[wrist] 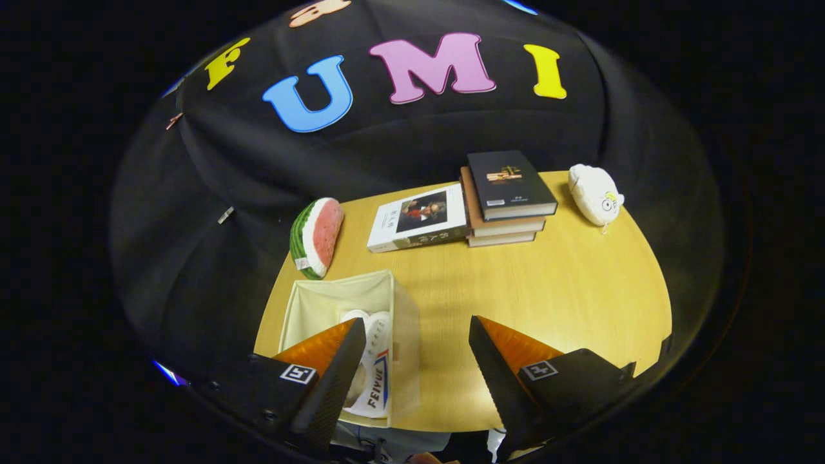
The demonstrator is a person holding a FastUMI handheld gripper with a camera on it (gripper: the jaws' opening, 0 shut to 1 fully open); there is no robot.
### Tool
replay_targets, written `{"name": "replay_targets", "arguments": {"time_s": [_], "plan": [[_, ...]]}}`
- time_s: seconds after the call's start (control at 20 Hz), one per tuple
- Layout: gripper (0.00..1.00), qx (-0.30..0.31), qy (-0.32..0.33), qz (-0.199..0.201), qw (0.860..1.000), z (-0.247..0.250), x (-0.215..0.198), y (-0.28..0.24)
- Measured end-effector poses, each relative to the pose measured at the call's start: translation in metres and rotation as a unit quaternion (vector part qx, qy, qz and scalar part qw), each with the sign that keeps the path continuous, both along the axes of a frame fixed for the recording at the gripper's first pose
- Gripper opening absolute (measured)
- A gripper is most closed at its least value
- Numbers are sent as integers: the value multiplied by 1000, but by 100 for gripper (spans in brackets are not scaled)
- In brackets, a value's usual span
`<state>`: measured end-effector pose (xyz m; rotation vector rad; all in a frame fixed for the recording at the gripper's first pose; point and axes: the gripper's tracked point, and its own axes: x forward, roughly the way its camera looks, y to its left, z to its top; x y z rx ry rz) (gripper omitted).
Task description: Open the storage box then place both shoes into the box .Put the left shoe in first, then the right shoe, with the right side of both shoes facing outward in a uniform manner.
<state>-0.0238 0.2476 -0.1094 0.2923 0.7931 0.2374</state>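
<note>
1. A staged recording booth: black cloth wall (412,148) drapes behind and around a small wooden worktop (567,290).
2. Household props sit out like a living-room corner: stacked books (506,200), a watermelon-slice plush (317,236), a white plush toy (594,193).
3. An open fabric storage box (403,309) adds to the homely feel.

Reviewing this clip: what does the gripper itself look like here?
The gripper has two wedge-shaped fingers that taper to points, each with a ribbed inner face. Each sits on a dark, blocky mount carrying a small square black-and-white marker. No cables or sleeve are visible.
</note>
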Motion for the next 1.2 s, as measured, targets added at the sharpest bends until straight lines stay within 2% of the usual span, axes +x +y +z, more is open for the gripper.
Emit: {"name": "replay_targets", "arguments": {"time_s": [0.15, 0.35, 0.55, 0.7, 1.0, 1.2], "plan": [[99, -23, -55, -25, 998, 17, 16, -42], [99, -82, -148, -55, 984, 43, 31, -106], [99, -72, -228, -86, 967, 77, 34, -147], [99, -62, -256, -106, 959, 89, 31, -175], [99, -81, -311, -129, 938, 108, 15, -220], [99, -87, -311, -141, 936, 108, 8, -233]]}}
